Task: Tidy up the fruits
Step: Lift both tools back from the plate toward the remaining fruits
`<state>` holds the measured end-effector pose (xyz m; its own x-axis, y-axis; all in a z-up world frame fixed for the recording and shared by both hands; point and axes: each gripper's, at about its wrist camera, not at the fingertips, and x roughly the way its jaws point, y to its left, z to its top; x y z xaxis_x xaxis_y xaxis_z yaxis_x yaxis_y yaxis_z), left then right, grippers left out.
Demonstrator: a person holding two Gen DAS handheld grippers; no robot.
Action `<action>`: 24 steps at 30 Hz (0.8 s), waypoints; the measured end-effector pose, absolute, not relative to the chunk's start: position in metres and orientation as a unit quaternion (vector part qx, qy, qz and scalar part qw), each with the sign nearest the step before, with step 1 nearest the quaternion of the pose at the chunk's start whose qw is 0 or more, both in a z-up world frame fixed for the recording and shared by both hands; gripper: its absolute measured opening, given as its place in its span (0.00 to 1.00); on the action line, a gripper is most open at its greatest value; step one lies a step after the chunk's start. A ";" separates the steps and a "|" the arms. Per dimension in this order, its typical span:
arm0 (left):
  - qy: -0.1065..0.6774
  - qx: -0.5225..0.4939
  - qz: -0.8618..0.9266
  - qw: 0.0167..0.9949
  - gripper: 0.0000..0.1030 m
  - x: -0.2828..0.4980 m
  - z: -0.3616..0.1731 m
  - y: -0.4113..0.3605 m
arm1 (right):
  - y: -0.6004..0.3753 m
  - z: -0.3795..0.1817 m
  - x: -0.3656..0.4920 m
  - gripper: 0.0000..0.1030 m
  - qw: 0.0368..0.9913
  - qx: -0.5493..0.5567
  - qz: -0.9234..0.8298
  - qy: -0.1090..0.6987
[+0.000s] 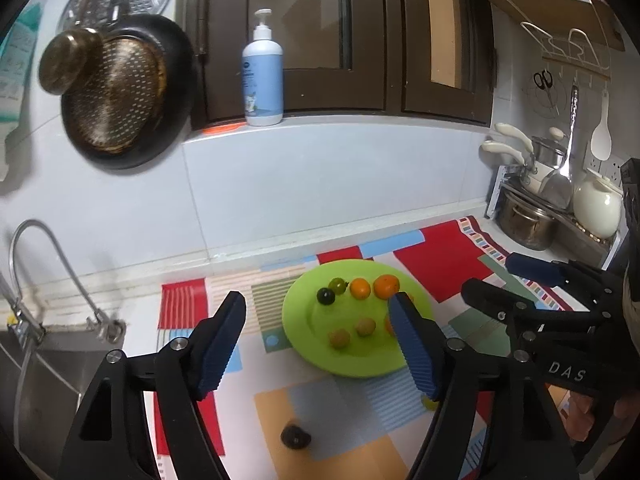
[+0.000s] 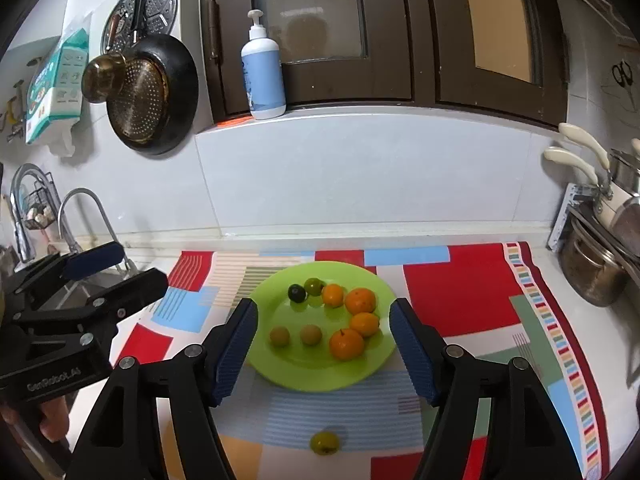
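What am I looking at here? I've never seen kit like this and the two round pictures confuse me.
A person holds a two-finger clamp tool in each hand, each carrying a wide-angle camera looking along its fingers. One picture is from the left gripper, the other from the right gripper. Both are open and hold nothing. On a colourful mat sits a green plate of small fruits. Off the plate lie a green fruit and a dark fruit.
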<state>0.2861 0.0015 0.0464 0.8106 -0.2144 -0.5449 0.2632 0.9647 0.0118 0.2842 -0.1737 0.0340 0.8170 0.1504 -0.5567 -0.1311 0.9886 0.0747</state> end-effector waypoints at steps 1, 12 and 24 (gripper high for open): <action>0.282 0.044 -0.122 0.951 0.73 0.283 0.045 0.003 | -0.173 0.034 0.282 0.67 0.953 0.017 0.073 0.294; 0.315 0.044 -0.101 0.943 0.74 0.257 0.018 0.019 | -0.164 0.013 0.257 0.67 0.946 0.013 0.060 0.319; 0.358 0.050 -0.092 0.928 0.76 0.246 -0.027 0.028 | -0.156 -0.023 0.241 0.67 0.937 0.003 0.037 0.349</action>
